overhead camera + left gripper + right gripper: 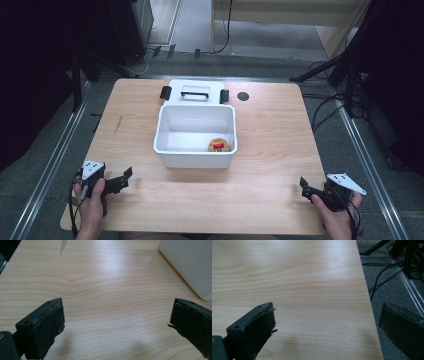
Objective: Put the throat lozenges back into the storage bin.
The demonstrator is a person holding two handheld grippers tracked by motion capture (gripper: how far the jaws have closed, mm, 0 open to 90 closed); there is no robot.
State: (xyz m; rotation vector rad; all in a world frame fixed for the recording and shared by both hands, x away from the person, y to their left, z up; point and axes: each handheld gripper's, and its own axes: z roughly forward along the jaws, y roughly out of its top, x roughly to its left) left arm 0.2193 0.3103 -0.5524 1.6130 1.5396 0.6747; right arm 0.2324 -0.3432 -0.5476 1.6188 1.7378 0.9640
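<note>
Nearest the person, the left gripper (123, 178) and right gripper (303, 185) rest at the table's (270, 150) front corners, jaws wide apart, holding nothing. Farther back, mid-table, a round tub (219, 145) sits inside the white bin (176, 155), its lid (195, 91) behind.

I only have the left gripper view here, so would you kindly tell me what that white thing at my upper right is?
Observer: It is an open white bin in the middle of the table, seen from the high view.
Operator: Is there anything inside it?
Observer: Yes, one small round item with a red label lies at its near right corner.
Operator: Where is its lid?
Observer: A white lid with a black handle lies flat just behind the bin.
Operator: And the other gripper?
Observer: The right gripper is at the table's near right edge, jaws open and empty.
</note>
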